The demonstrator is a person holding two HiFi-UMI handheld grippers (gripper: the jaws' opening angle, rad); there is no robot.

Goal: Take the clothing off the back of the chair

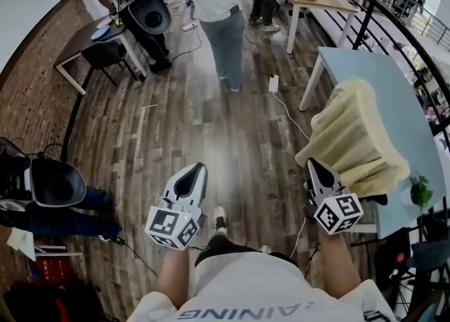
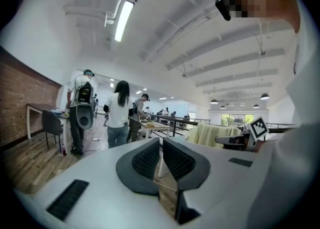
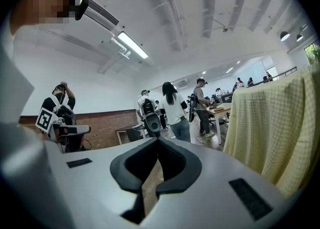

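Head view is the only one that gets the whole layout. The clothing (image 1: 355, 138) is a pale yellow heap draped over a chair pushed up to the near end of the light blue table (image 1: 376, 85). From up there you basically can't see the chair, just the cloth.

The left gripper view catches a dark chair arm (image 2: 231, 140) sticking out beside the cloth (image 2: 212, 134), with the right gripper's marker cube (image 2: 259, 127) just past it. The right gripper view has the cloth (image 3: 272, 128) filling its right side, and you can actually see the weave there: a fine little check or waffle grid, soft and matte.

It hangs straight down, with long folds running top to bottom. From above, its long side lies along the table's left edge and the wide hem flares at the near end.

Left gripper (image 1: 199, 167) is well off the table's left side, over the wood plank floor (image 1: 232, 131). In its own view the left gripper (image 2: 161, 141) has its black gridded pads pressed nearly together with only a sliver of gap, and nothing is in there.

Right gripper (image 1: 311, 163) is just beside the hem, near the table's near-left corner. Up close, the right gripper (image 3: 157, 140) has its tips meeting and is empty. The shells are smooth pale plastic.
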